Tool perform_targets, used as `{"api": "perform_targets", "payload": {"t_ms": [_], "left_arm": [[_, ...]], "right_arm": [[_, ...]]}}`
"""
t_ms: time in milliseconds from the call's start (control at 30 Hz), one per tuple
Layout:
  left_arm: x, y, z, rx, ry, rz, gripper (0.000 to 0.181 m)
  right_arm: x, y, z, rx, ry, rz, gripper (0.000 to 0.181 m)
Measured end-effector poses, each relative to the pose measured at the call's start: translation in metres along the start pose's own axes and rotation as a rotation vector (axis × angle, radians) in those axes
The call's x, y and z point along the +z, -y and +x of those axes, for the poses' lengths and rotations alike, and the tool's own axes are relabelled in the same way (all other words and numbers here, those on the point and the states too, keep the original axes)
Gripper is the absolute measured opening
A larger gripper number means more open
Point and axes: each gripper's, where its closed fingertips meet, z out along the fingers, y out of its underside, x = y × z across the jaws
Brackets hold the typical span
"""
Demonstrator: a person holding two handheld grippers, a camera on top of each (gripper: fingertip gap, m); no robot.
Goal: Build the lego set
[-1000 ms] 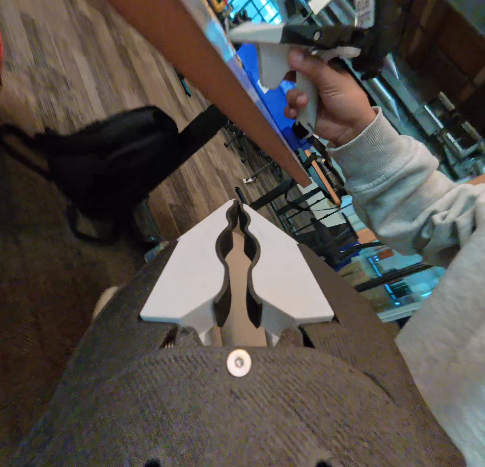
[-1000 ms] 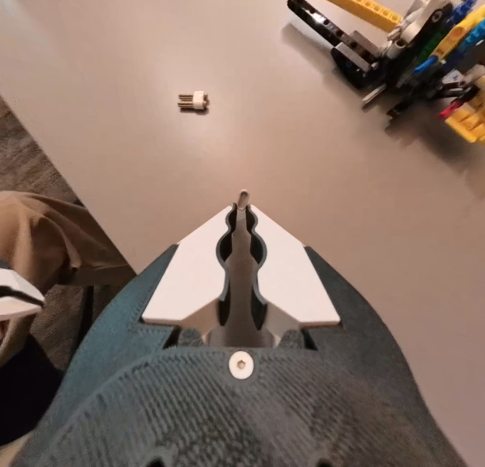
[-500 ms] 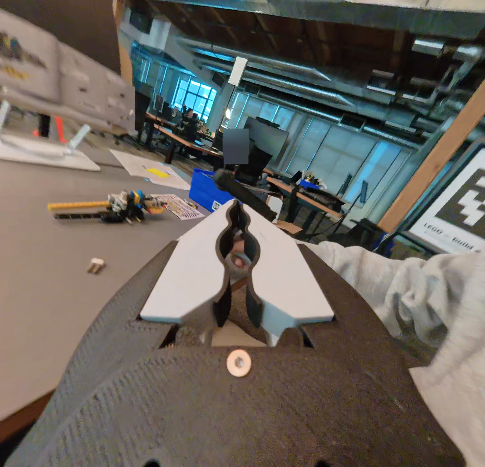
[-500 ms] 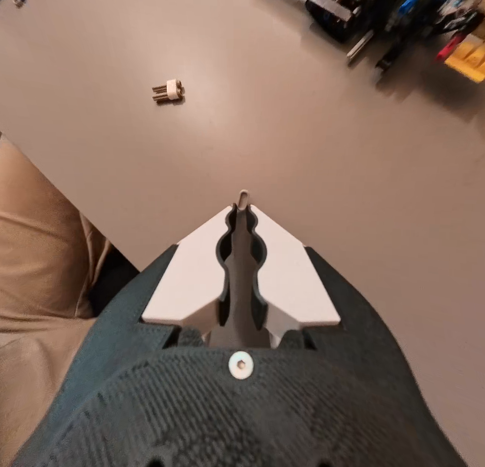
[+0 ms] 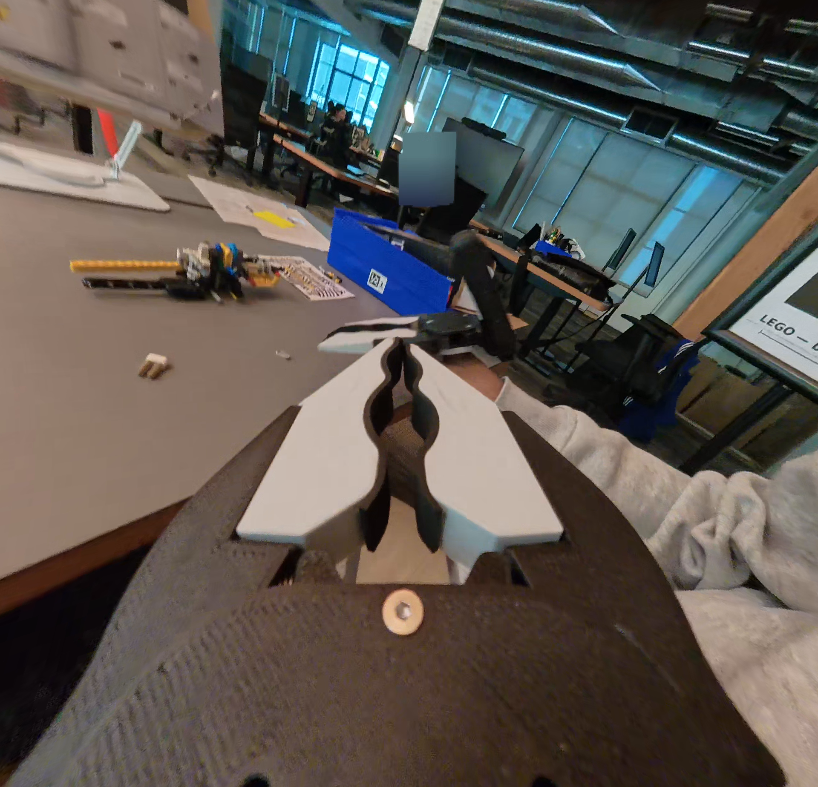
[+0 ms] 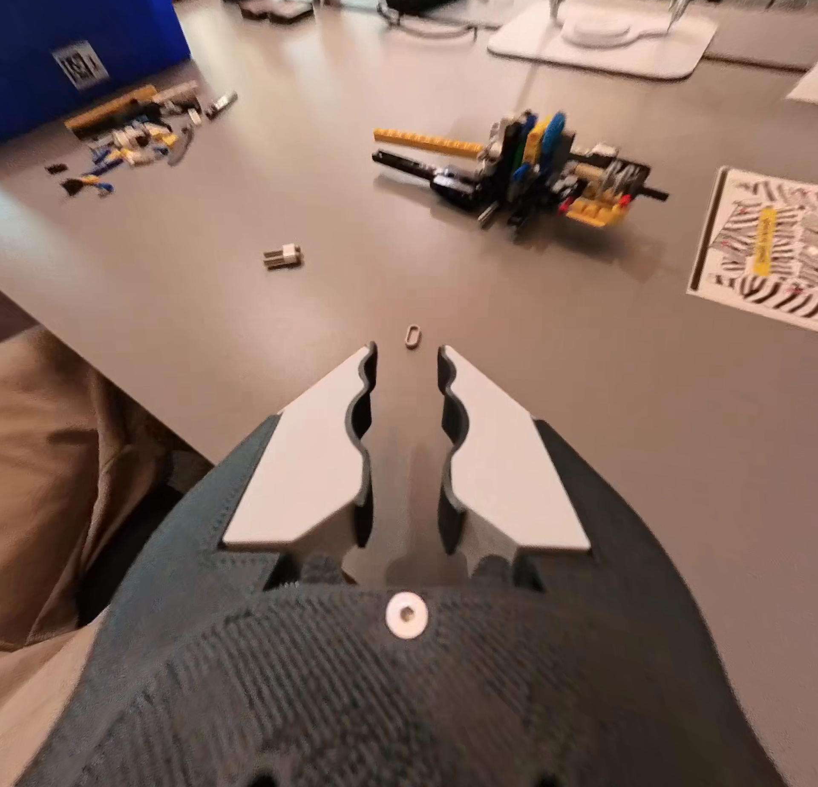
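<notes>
**Q:** What does your left wrist view show?

**A:** Your left gripper [image 5: 402, 345] has its jaws together, with nothing between them. It sits off the near edge of the grey table [image 5: 79, 434]. Directly past its tips is your right gripper [image 5: 372, 334], held by a grey sleeve [image 5: 642, 478] that blocks the lower right. On the table, well apart from both grippers, lies the partly built lego model [image 5: 194, 270], with a yellow beam and a black beam pointing left. A small white-and-tan connector piece [image 5: 153, 364] lies nearer. A blue bin [image 5: 380, 270] stands at the far table edge, beside a striped sticker sheet [image 5: 310, 277].

**Q:** And your right wrist view?

**A:** Your right gripper [image 6: 407, 347] has its jaws apart and empty. A small grey oval ring piece [image 6: 413, 336] lies on the table [image 6: 575, 367] just beyond the tips, in line with the gap. The connector piece [image 6: 283, 255] lies farther, to the left. The model [image 6: 531, 164] sits farther back, the sticker sheet [image 6: 765, 248] to its right. Loose lego parts [image 6: 128, 142] are scattered far left, by the blue bin [image 6: 79, 35]. Tan fabric [image 6: 57, 456] covers the lower left.
</notes>
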Motion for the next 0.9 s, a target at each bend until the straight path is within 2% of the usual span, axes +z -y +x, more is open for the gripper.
{"api": "perform_targets", "payload": {"t_ms": [33,167,333,500,700,900], "left_arm": [[0.003,-0.006,-0.006,-0.026,0.003,-0.007,0.000],[0.024,-0.025,-0.032,-0.092,0.021,-0.048,0.000],[0.062,-0.048,-0.069,-0.133,0.013,-0.160,0.000],[0.107,-0.058,-0.095,-0.153,-0.040,-0.303,0.000],[0.136,-0.049,-0.105,-0.081,-0.068,-0.328,0.000],[0.135,-0.028,-0.107,0.008,-0.112,-0.320,0.000]], "right_arm": [[-0.005,0.004,0.000,-0.008,0.003,0.031,0.027],[-0.016,0.016,0.012,-0.050,-0.037,0.125,0.029],[-0.013,0.017,0.019,-0.183,-0.081,0.131,0.027],[-0.009,0.041,0.033,-0.267,-0.116,0.192,0.023],[0.006,0.061,0.051,-0.172,-0.096,0.237,0.022],[0.005,0.076,0.059,-0.123,-0.115,0.249,0.025]]}}
